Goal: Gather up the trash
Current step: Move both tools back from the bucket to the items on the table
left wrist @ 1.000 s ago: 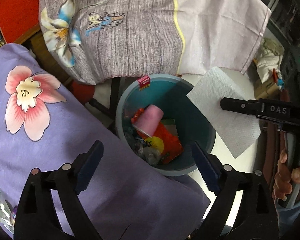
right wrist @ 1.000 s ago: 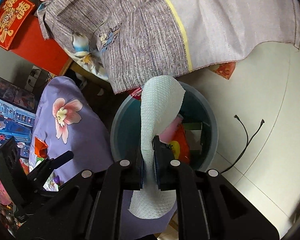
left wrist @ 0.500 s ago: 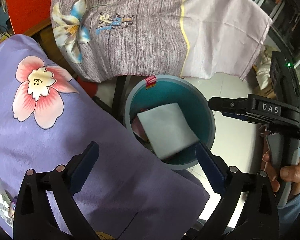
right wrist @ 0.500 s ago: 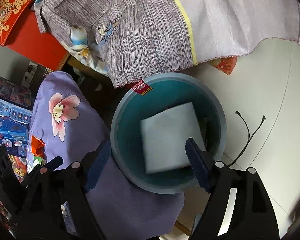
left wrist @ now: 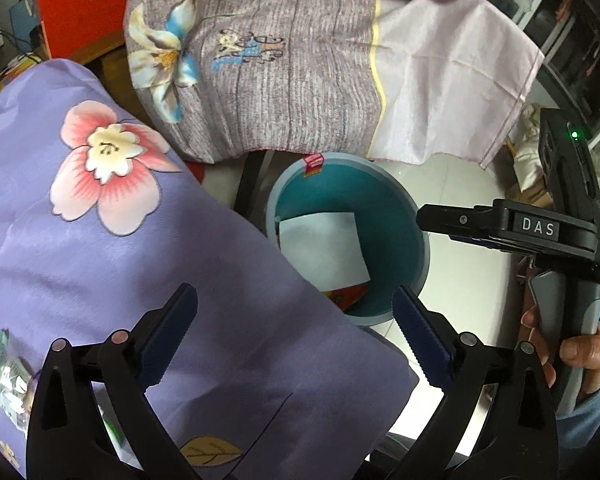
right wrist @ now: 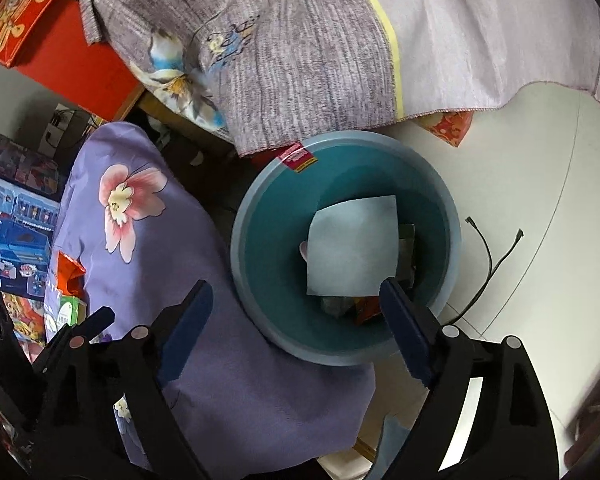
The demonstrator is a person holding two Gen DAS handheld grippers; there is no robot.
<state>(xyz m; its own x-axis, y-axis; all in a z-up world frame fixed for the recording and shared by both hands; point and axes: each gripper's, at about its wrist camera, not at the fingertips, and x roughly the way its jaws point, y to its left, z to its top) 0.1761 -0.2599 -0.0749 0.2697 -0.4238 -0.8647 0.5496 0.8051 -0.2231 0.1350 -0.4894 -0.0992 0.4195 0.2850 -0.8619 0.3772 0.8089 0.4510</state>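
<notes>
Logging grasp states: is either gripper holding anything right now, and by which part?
Nothing is held. The left gripper and right gripper are both open and empty; the white paper towel lies loose inside the round teal trash bin.

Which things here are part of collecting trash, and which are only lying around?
Part of the job:
bin
tissue, lying in the bin
wrappers under the tissue
left tongs, open
right tongs, open

Just lying about:
purple cloth
grey cloth
cable on the floor
toy boxes
</notes>
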